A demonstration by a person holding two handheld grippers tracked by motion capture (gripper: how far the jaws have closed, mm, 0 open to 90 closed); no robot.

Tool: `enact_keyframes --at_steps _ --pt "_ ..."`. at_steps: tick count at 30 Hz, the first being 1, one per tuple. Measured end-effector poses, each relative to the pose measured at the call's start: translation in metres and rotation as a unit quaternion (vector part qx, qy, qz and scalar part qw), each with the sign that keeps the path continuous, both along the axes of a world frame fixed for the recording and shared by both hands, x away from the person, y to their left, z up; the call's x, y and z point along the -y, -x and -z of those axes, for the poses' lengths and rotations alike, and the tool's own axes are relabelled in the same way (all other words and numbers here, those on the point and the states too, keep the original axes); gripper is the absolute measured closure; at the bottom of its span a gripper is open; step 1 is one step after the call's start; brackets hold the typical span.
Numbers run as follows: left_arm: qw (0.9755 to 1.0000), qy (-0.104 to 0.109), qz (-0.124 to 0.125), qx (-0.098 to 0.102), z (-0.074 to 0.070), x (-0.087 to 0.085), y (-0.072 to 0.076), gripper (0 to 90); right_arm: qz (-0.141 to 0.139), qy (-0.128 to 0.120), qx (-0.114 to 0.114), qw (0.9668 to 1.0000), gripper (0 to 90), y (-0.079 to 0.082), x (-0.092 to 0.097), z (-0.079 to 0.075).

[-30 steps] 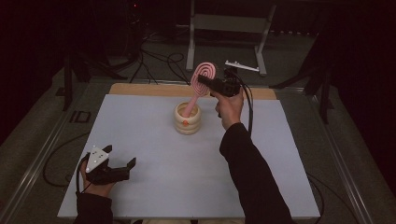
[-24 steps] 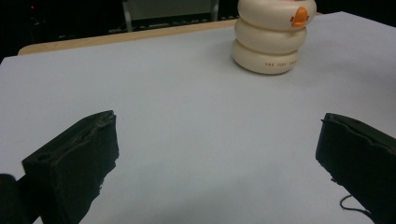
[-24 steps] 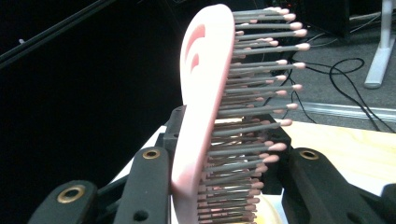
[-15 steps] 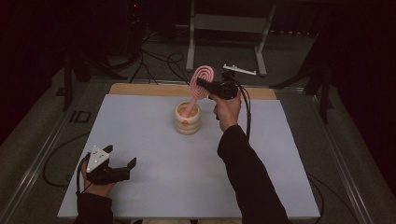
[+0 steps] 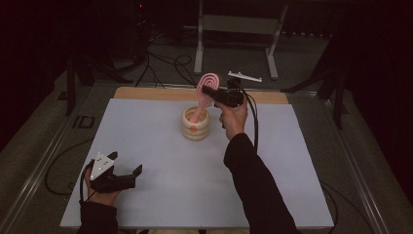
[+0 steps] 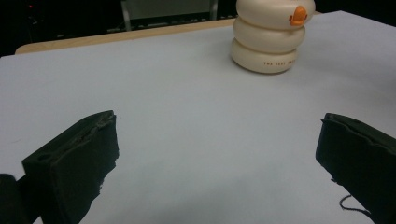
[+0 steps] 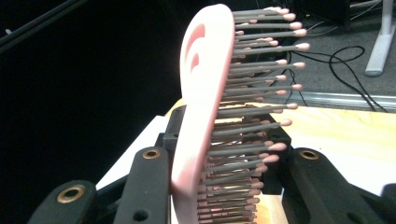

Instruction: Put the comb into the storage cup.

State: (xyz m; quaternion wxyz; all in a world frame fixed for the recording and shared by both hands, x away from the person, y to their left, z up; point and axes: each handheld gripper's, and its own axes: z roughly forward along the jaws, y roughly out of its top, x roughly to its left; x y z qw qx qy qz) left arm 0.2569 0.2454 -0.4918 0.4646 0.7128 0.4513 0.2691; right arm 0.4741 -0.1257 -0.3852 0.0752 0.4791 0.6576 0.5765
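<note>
A pink hairbrush [image 5: 209,84] with grey, pink-tipped bristles [image 7: 261,93] stands nearly upright at the far middle of the table. Its handle [image 5: 197,115] reaches down into a cream ringed holder [image 5: 196,129] that has a small orange beak [image 6: 297,15]. My right gripper [image 5: 207,91] comes in from the right and is shut on the brush head [image 7: 201,84], one jaw against its back and the other against the bristles. My left gripper [image 5: 127,162] rests at the table's near left corner, open, with nothing between its fingers [image 6: 79,158].
The white table top [image 5: 160,195] has a wooden strip [image 5: 146,93] along its far edge. Behind the table are a metal stand [image 5: 234,24] and loose cables [image 5: 165,63] on a dark floor. A cable hangs from the right gripper.
The right hand and the brush have barely shifted above the holder. The left hand has stayed where it was.
</note>
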Motion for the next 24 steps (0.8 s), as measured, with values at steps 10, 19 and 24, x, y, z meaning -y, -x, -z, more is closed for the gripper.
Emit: enact_keyframes --at_steps 10,19,24 --pt "1.0000 0.000 0.000 0.000 0.001 0.000 0.000 0.3 0.000 0.014 -0.007 0.9999 63.9 0.000 -0.005 0.012" --pt "1.0000 -0.001 0.002 -0.001 0.001 0.001 0.000 0.3 0.002 0.022 -0.010 0.9997 63.9 0.001 -0.010 0.021" --pt "1.0000 -0.001 0.002 -0.002 0.001 0.001 0.000 0.3 0.003 0.024 -0.011 0.9997 63.9 0.001 -0.010 0.024"
